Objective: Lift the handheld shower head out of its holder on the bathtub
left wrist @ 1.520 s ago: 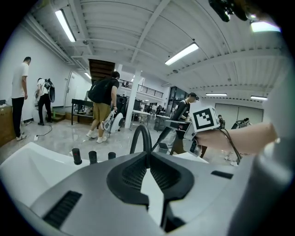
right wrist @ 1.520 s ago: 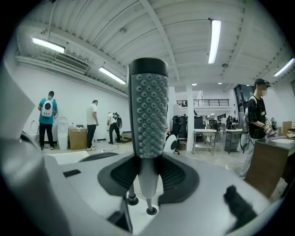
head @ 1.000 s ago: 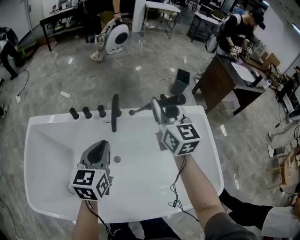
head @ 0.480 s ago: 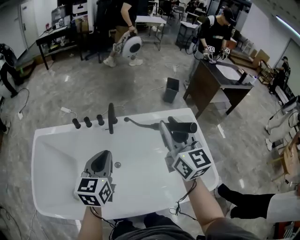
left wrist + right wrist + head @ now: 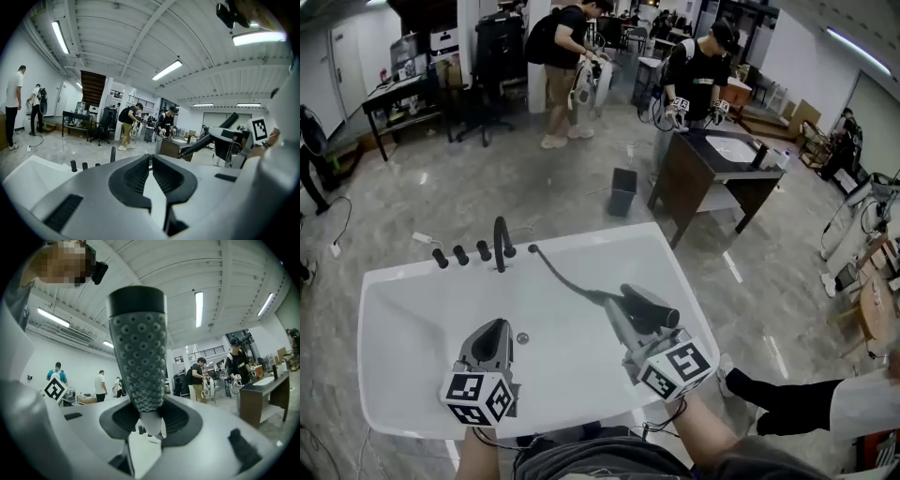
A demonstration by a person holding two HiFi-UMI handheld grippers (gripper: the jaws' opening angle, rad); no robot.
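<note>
The handheld shower head point(image 5: 649, 306) is dark, and its black hose point(image 5: 561, 276) trails back to the far rim of the white bathtub point(image 5: 403, 309). My right gripper point(image 5: 623, 317) is shut on its handle above the tub's right side. In the right gripper view the dotted spray face point(image 5: 138, 357) stands up from between the jaws of the right gripper point(image 5: 146, 420). My left gripper point(image 5: 494, 336) hovers over the tub's near left, shut and with nothing in it; its tips meet in the left gripper view point(image 5: 151, 158). The holder cannot be made out.
A black faucet point(image 5: 500, 246) and three black knobs point(image 5: 461, 254) stand on the tub's far rim, with the drain point(image 5: 522, 338) below. Beyond the tub are a black bin point(image 5: 623, 192), a dark wooden desk point(image 5: 712, 164) and several people.
My right gripper has carried the shower head away from the tub's far rim toward me, drawing the hose out behind it. The left gripper has also pulled back toward me.
</note>
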